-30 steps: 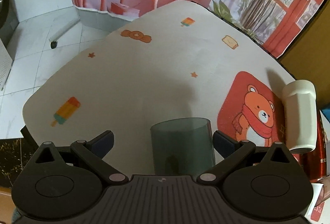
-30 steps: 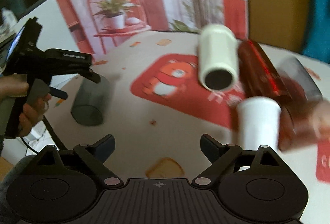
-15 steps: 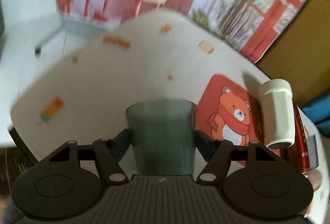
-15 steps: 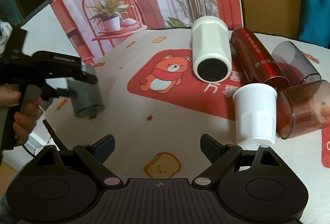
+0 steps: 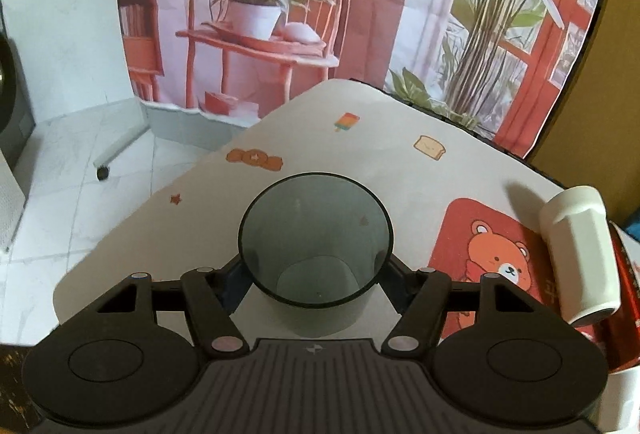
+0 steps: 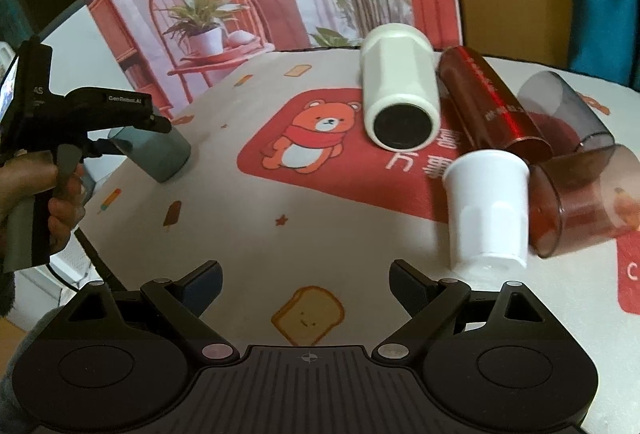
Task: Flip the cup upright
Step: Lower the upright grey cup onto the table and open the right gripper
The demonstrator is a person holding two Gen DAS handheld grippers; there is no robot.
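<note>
Left wrist view: the left tool [image 5: 316, 274] pinches the grey cup [image 5: 316, 254] between its two fingers, one pad on each side of the wall just below the rim. The cup's open mouth faces up toward the camera and its round base shows through the tinted wall. It sits near the left edge of the bench [image 5: 400, 170], which is covered with a pale cloth printed with toast, ice lollies and stars. To the right lies a red bear mat [image 5: 488, 246], and on its far right edge a white bottle [image 5: 576, 254] lies on its side.

In the right wrist view the same cup [image 6: 160, 154] is at the far left, tilted with its base down toward the cloth; whether the base touches the bench cannot be told. The left tool [image 6: 132, 138] grips it, and the person's left hand [image 6: 52, 198] is wrapped round the tool's handle. The right tool [image 6: 306, 284] is spread wide with nothing between its fingers, hanging over the near part of the bench above a toast print. A white cup [image 6: 488, 210] stands upside down just beyond its right finger. Touching that cup on the right is a red cup [image 6: 584, 202] lying on its side. Farther back a red tube [image 6: 492, 106] and a smoky cup [image 6: 568, 110] also lie on their sides, beside the white bottle [image 6: 400, 94], whose dark mouth faces the camera.
</note>
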